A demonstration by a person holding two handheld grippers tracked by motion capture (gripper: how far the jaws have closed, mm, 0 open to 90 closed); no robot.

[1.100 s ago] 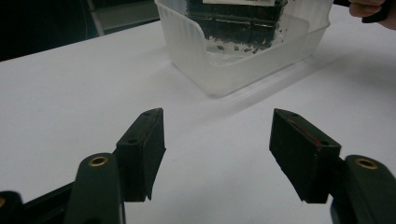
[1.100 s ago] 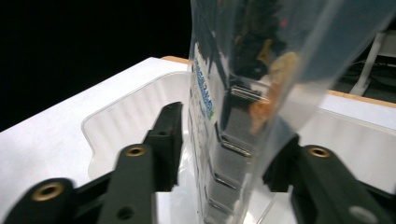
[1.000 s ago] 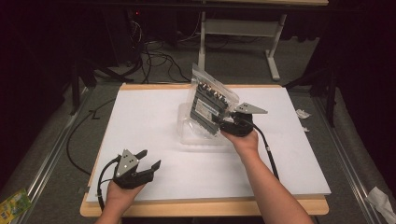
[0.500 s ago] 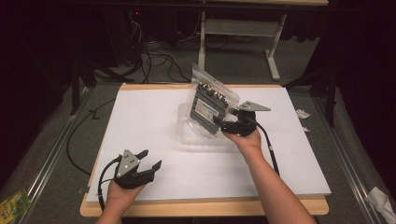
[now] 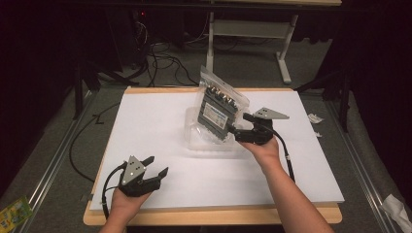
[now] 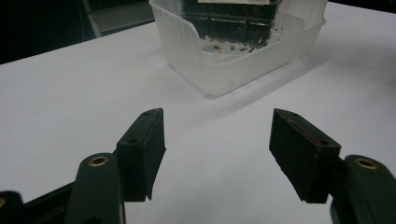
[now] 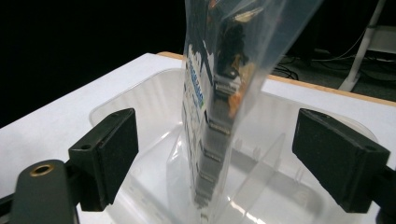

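A grey electronic device sealed in a clear plastic bag stands upright and tilted in a clear plastic tub at the middle of the white table. In the right gripper view the bagged device rises between my right gripper's jaws, which are spread wide and touch nothing; the tub lies below them. From above, the right gripper sits at the tub's right side. My left gripper rests open near the front left edge, also seen as the left gripper facing the tub.
A white sheet covers the wooden table. Cables lie on the floor behind and to the left. A metal table frame stands beyond the far edge. Scraps of paper lie off the right side.
My right gripper has shifted slightly to the right beside the tub. The bagged device stays standing in the tub. The left gripper has not moved.
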